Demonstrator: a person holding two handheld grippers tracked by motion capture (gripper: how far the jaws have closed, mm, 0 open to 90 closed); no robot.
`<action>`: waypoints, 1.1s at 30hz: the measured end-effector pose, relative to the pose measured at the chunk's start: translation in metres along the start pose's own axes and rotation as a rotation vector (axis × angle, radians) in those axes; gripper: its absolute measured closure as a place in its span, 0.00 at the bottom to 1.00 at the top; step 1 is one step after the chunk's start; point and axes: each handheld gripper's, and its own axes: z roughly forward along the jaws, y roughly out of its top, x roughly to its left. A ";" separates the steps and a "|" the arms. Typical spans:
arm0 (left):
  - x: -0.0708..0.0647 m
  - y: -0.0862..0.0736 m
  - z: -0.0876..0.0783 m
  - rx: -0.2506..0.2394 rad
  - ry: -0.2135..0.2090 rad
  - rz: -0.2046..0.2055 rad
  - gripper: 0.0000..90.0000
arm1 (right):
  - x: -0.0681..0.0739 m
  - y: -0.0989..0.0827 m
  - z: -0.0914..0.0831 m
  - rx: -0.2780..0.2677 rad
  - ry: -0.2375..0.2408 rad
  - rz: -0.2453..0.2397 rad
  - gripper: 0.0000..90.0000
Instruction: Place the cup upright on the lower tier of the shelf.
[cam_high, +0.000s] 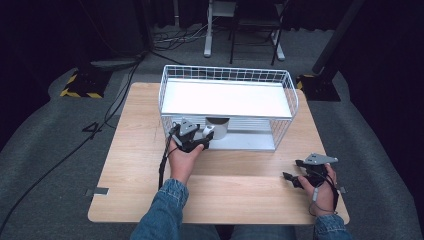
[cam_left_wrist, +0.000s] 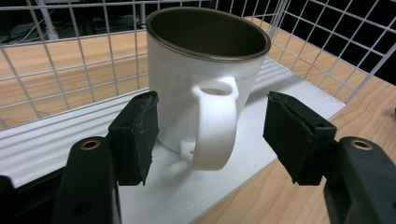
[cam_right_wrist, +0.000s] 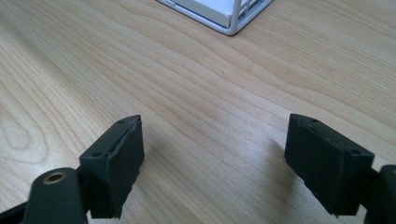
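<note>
Spread jaws of the left hand-held gripper (cam_left_wrist: 210, 140) flank the mug (cam_left_wrist: 205, 79) handle (a careless squeeze might tip it).

You are looking at a worktop (cam_high: 135, 165) of pale wood-grain laminate, smooth with a soft sheen. The rack (cam_high: 170, 80) is showing white-coated metal wire, and its shelf (cam_left_wrist: 42, 144) is looking matt white and finely ribbed. The mug (cam_left_wrist: 187, 70) is gleaming like glazed white ceramic, with a dull brownish inside. Your left tool (cam_left_wrist: 210, 135) and right tool (cam_right_wrist: 212, 163) are wearing matt black pads (cam_right_wrist: 119, 163), rough at the edges. Your sleeve (cam_high: 160, 212) is blue denim.
</note>
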 end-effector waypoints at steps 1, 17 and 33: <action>0.000 0.000 -0.003 -0.003 0.003 0.002 0.40 | 0.000 0.000 0.000 -0.001 0.000 0.000 0.22; -0.020 0.003 -0.056 -0.040 -0.017 0.102 0.37 | 0.003 0.001 0.001 0.001 -0.008 0.010 0.22; -0.009 -0.011 -0.108 -0.009 -0.061 0.134 0.31 | 0.002 0.002 0.002 0.001 -0.004 0.009 0.21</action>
